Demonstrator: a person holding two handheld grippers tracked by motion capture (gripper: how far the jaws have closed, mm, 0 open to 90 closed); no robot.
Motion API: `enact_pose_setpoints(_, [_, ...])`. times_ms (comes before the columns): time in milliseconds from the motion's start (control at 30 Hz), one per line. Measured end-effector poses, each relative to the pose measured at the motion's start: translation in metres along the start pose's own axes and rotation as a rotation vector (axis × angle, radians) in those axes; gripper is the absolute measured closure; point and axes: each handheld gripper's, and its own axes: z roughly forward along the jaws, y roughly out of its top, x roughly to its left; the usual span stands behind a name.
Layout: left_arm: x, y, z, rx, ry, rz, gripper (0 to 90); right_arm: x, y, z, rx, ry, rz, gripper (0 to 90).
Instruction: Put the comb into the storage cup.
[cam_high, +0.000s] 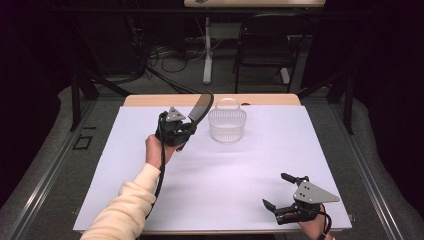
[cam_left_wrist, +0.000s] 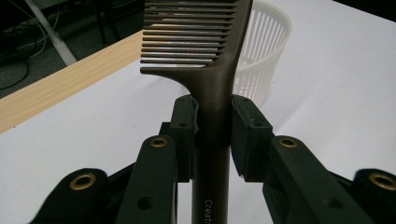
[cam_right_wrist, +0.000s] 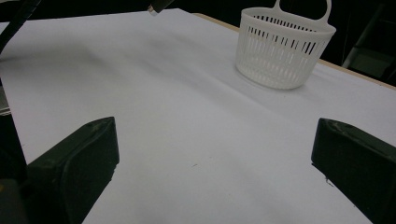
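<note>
Pinching the comb (cam_left_wrist: 212, 88) by its handle, the left gripper (cam_high: 186, 131) carries it above the sheet (cam_high: 220, 175), teeth end raised and leaning toward the basket (cam_high: 227, 125). The jaws press on the handle from both sides just below where the teeth begin, which leaves the whole toothed end free to go in first; judged from this, the grip is meant for lowering the comb into the basket rather than laying it flat. The basket stands upright near the far edge of the sheet, its loop handle on the far side, so the near rim is open to an approach from the person's side. The comb's tip sits just left of that rim in the high view, apart from it. The right gripper (cam_high: 284, 192) waits near the near right corner with its jaws spread and nothing between them, well apart from the basket and out of the left arm's path. Between the two grippers the sheet is bare, giving wide room to swing the comb over. Beyond the basket only a narrow strip of wood (cam_high: 270, 99) remains before the table's far edge, so a push on the basket could slide it that way.
</note>
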Motion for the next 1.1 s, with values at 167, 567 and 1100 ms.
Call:
enact_pose_setpoints(167, [0.001, 0.002, 0.001, -0.007, 0.001, -0.003, 72.4, 0.0, 0.0, 0.0, 0.0, 0.0, 0.002, 0.2])
enact_pose_setpoints(567, [0.002, 0.01, 0.003, -0.021, 0.007, -0.002, 72.4, 0.0, 0.0, 0.0, 0.001, 0.002, 0.002, 0.2])
enact_pose_setpoints(1100, [0.004, 0.016, 0.006, -0.045, 0.011, -0.004, 72.4, 0.0, 0.0, 0.001, -0.001, 0.003, 0.003, 0.2])
